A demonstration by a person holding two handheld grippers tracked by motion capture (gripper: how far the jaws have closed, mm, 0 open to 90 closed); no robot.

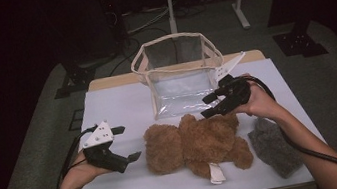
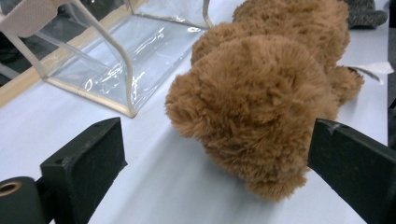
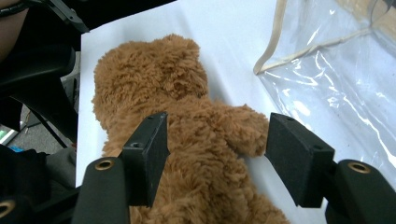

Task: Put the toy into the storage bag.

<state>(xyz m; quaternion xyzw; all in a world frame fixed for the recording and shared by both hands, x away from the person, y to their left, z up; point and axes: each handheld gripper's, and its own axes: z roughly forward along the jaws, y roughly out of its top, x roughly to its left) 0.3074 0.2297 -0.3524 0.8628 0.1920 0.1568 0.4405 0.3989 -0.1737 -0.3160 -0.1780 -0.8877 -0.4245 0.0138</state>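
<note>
Brown teddy bear (image 1: 196, 143) lies on white table (image 1: 123, 106), just in front of clear plastic bag (image 1: 179, 72). Your left gripper (image 1: 126, 144) sits beside bear's head, jaws spread, nothing between them. Your right gripper (image 1: 208, 106) hovers over bear's body, jaws spread, not pinching. Grey cloth (image 1: 275, 146) at right.

White table (image 1: 118, 107): teddy bear (image 1: 196, 143), clear bag (image 1: 179, 80), grey cloth (image 1: 275, 144).

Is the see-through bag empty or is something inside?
Empty: through the clear plastic bag with cream trim only the white table shows.
</note>
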